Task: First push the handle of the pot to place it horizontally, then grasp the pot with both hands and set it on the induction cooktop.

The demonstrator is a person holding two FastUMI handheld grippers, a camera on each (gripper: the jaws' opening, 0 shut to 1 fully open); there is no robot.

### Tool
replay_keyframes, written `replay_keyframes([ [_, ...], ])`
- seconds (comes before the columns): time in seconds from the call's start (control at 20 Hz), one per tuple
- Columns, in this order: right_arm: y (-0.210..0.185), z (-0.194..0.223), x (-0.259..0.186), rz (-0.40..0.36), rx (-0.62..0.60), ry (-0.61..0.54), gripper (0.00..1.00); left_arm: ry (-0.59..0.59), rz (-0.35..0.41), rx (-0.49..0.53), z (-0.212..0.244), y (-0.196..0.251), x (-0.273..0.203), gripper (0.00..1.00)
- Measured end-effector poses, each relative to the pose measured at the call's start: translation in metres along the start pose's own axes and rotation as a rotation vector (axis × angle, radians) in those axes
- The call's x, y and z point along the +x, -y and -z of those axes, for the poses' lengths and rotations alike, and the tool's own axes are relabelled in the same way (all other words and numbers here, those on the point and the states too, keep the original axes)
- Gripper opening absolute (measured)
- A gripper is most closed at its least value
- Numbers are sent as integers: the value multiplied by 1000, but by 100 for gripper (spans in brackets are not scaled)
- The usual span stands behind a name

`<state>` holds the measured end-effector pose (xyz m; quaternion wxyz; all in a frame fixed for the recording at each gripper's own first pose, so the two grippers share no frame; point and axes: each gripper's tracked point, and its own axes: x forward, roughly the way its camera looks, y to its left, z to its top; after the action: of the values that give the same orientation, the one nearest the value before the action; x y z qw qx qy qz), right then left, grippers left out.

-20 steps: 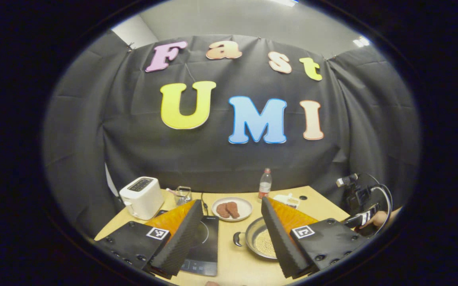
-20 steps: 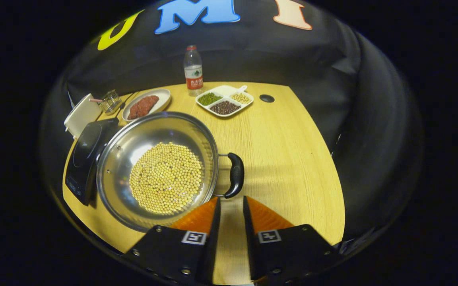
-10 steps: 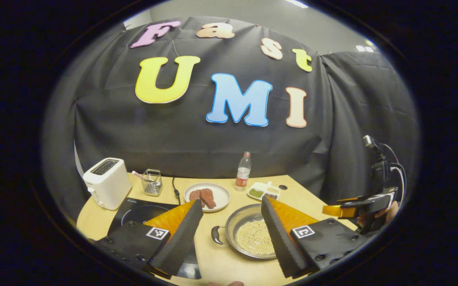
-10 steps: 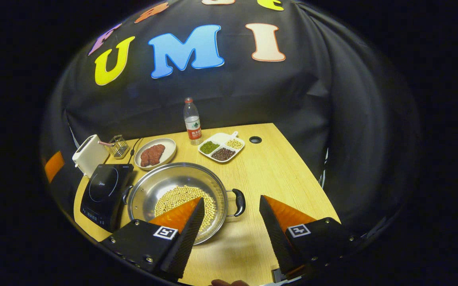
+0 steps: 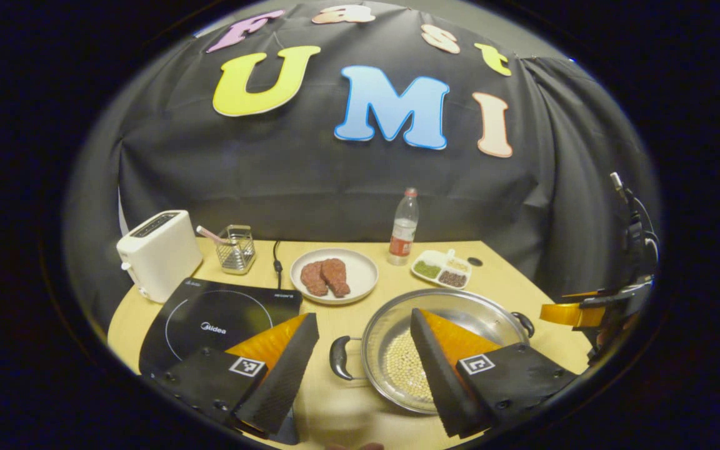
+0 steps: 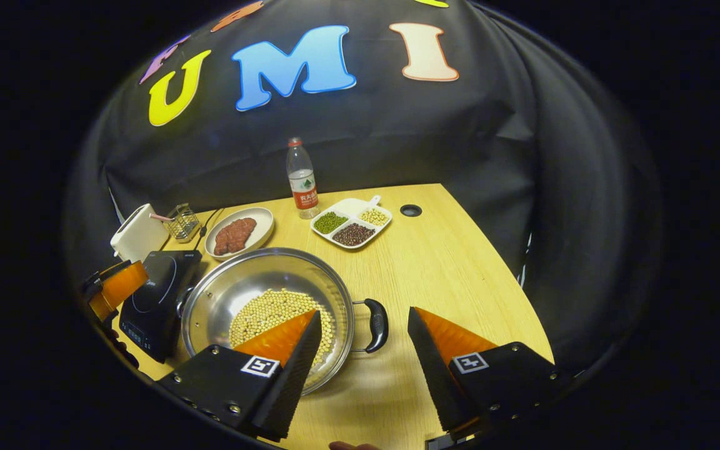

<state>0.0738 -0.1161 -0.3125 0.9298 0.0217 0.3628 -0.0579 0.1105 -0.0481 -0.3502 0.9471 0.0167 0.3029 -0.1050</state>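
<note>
A steel pot (image 5: 460, 306) with yellow beans (image 5: 407, 369) in it stands on the wooden table, right of the black induction cooktop (image 5: 222, 319). Its two black handles (image 5: 338, 357) point left and right. My left gripper (image 5: 363, 315) hovers open above the pot's left handle, its right finger over the pot. In the right gripper view the pot (image 6: 254, 275) lies low and left, beside the cooktop (image 6: 154, 300). My right gripper (image 6: 364, 312) is open, with the pot's right handle (image 6: 377, 325) just ahead in the gap, touching neither finger. The left gripper (image 6: 113, 287) shows at the far left.
Along the back of the table stand a white toaster (image 5: 157, 253), a wire basket (image 5: 235, 249), a plate of meat (image 5: 334, 275), a water bottle (image 5: 404, 228) and a divided dish of beans (image 5: 442, 269). The right gripper (image 5: 569, 312) hangs past the table's right edge.
My right gripper went from nearly shut beside the pot's right handle to wide open, and drew back. My left gripper tilted down and came closer to the pot and cooktop.
</note>
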Motion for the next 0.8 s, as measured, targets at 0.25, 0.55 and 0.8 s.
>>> replay_keyframes([
  [0.25, 4, 14, 38, -7, -15, -63, 86, -82, -24, -13, 34, -5, 34, 99],
  [0.55, 6, 35, 66, 5, -16, -138, 86, -180, -50, 6, 76, -16, 59, 95],
  [0.8, 6, 47, 80, 17, 5, -173, 86, -230, -33, 31, 92, -15, 71, 99],
])
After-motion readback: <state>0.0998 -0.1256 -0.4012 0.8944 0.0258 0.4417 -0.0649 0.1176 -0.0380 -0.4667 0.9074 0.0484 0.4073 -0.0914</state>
